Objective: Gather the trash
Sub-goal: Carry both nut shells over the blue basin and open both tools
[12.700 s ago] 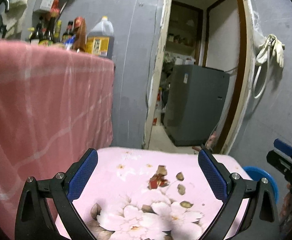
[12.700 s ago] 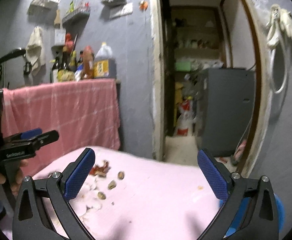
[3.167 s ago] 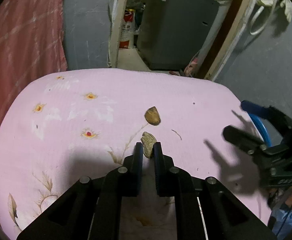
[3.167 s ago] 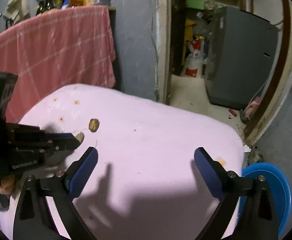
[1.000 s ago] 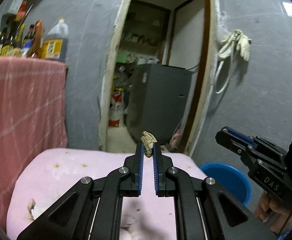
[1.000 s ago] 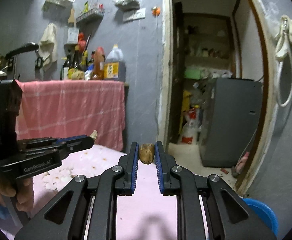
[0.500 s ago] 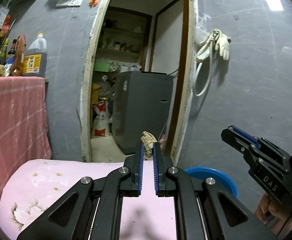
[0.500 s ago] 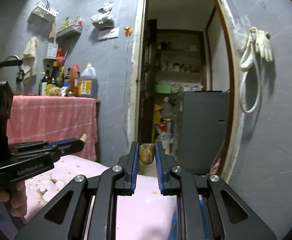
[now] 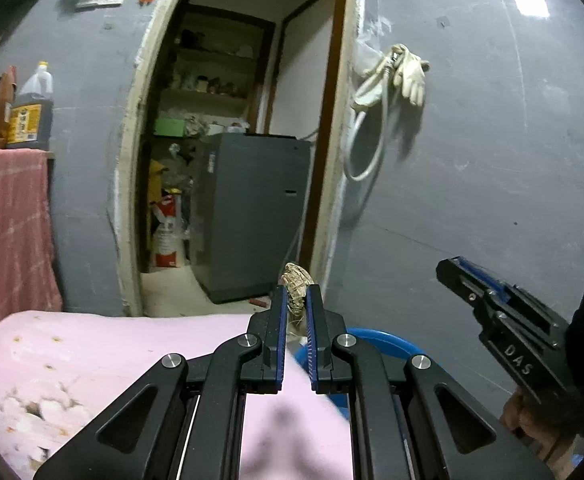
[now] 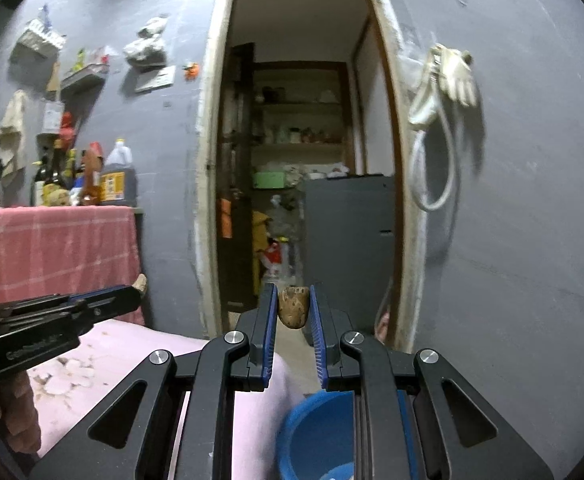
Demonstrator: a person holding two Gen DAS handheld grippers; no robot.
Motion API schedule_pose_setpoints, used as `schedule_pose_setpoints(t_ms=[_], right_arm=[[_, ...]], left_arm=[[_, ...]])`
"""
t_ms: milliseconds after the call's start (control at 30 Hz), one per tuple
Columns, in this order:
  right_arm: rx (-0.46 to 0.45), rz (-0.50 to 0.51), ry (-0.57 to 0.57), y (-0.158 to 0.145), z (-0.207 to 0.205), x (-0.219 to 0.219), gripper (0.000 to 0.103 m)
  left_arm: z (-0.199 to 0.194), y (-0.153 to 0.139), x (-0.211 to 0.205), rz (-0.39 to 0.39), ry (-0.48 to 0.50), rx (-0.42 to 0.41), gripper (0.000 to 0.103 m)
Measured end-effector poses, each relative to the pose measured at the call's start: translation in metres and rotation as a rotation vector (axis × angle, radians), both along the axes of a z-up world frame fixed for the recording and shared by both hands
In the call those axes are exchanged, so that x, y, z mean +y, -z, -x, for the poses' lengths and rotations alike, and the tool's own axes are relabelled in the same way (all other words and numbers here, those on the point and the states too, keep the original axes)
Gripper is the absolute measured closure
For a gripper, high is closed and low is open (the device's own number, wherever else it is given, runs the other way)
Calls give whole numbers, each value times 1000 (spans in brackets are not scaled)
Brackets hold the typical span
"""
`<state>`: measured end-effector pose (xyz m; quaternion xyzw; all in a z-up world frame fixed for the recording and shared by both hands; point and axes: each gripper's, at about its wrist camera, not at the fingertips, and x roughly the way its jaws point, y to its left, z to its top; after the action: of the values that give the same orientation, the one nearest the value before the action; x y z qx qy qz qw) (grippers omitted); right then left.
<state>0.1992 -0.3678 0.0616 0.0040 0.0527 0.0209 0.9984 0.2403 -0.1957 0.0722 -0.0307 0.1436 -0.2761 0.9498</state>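
Observation:
My left gripper (image 9: pixel 294 300) is shut on a brown nut shell (image 9: pixel 297 286) and holds it in the air past the right end of the pink table (image 9: pixel 92 344), above the blue bin (image 9: pixel 388 342). My right gripper (image 10: pixel 291 304) is shut on a second tan shell (image 10: pixel 293 306), also raised, with the blue bin (image 10: pixel 316 432) right below it. Each gripper shows in the other's view: the right one (image 9: pixel 464 270) at right, the left one (image 10: pixel 132 292) at left with its shell tip showing.
A pink flowered cloth covers the table (image 10: pixel 104 364). A red-clothed counter (image 10: pixel 64 248) with several bottles stands at left. An open doorway with a grey cabinet (image 10: pixel 348 236) lies ahead. Gloves and a hose (image 10: pixel 448 92) hang on the grey wall.
Both grippers have swung right with their shells, from over the table toward the blue bin, which now sits nearer under the fingers.

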Motion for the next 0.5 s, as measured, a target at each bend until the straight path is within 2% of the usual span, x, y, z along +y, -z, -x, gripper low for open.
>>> schedule_pose_setpoints(t_ms=[300, 500], right_arm=[[64, -64, 69, 24, -7, -45, 89], [102, -101, 71, 39, -9, -60, 89]], left_arm=[[-12, 13, -51, -19, 69, 49, 96], [-22, 27, -72, -16, 81, 88, 96]])
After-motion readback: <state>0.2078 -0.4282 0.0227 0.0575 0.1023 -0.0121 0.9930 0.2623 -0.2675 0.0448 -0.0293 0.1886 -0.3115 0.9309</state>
